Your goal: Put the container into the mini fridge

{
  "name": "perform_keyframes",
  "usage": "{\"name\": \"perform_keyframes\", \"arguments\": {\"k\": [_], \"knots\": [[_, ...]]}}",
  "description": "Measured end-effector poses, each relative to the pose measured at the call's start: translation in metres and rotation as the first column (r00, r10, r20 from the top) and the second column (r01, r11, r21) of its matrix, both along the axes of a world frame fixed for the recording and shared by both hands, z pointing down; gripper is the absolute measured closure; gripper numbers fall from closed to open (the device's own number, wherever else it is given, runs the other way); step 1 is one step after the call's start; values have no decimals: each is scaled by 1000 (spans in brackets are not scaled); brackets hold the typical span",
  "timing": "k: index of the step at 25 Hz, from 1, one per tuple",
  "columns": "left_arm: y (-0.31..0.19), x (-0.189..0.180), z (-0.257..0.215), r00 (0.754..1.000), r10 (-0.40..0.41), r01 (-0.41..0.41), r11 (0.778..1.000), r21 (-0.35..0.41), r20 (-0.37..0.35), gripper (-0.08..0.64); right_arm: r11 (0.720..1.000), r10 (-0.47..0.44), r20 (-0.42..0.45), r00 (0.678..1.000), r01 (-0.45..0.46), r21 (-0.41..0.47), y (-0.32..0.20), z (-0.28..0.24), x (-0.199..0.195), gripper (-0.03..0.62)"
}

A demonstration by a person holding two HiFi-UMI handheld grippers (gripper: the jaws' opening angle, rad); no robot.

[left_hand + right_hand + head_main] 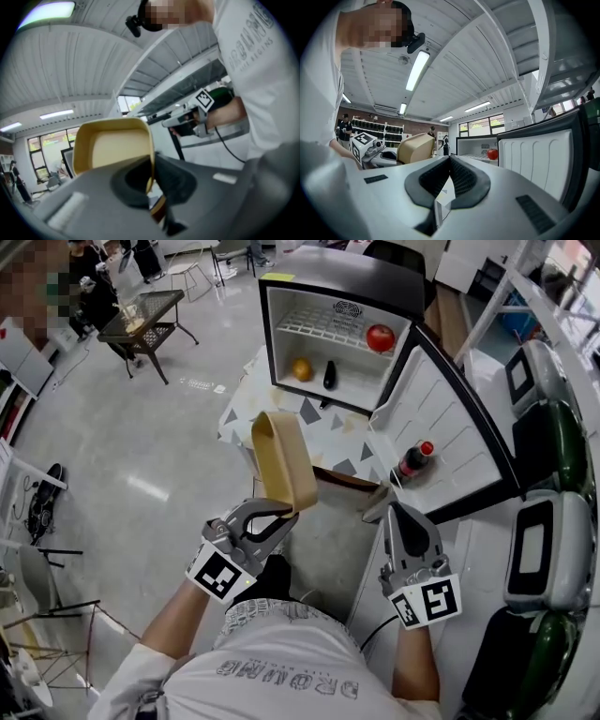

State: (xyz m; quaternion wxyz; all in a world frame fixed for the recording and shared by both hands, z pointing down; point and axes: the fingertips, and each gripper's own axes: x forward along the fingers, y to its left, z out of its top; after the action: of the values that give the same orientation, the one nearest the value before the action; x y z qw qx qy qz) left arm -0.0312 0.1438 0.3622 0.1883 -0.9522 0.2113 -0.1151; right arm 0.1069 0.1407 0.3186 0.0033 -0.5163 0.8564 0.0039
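Your left gripper (281, 515) clenches the container (284, 458) by its rim, holding it tipped on edge in the air before the open fridge (349, 270). Your right gripper (391, 509) is closed on nothing, near the door (450, 432).

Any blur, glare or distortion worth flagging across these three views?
Head view: sharp, but fisheye bows the mini fridge; mild sheen on the floor. Left gripper view: container soft, corners vignetted black. Right gripper view: ceiling light blown out, near jaws blurry.

Bright ceiling strip light (417, 70), fisheye warping, dark corners, blurred foreground
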Motion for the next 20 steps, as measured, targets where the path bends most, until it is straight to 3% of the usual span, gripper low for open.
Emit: {"name": "perform_keyframes", "arguments": {"k": [10,20], "knots": [[-125,-22,11,1000,19,-19,1000,-25,-16,549,999,24,4,1000,-24,-32,-114,14,-24,592],[-238,-22,14,995,96,-95,995,-27,16,549,994,92,1,996,-92,-61,-210,17,-35,592]]}}
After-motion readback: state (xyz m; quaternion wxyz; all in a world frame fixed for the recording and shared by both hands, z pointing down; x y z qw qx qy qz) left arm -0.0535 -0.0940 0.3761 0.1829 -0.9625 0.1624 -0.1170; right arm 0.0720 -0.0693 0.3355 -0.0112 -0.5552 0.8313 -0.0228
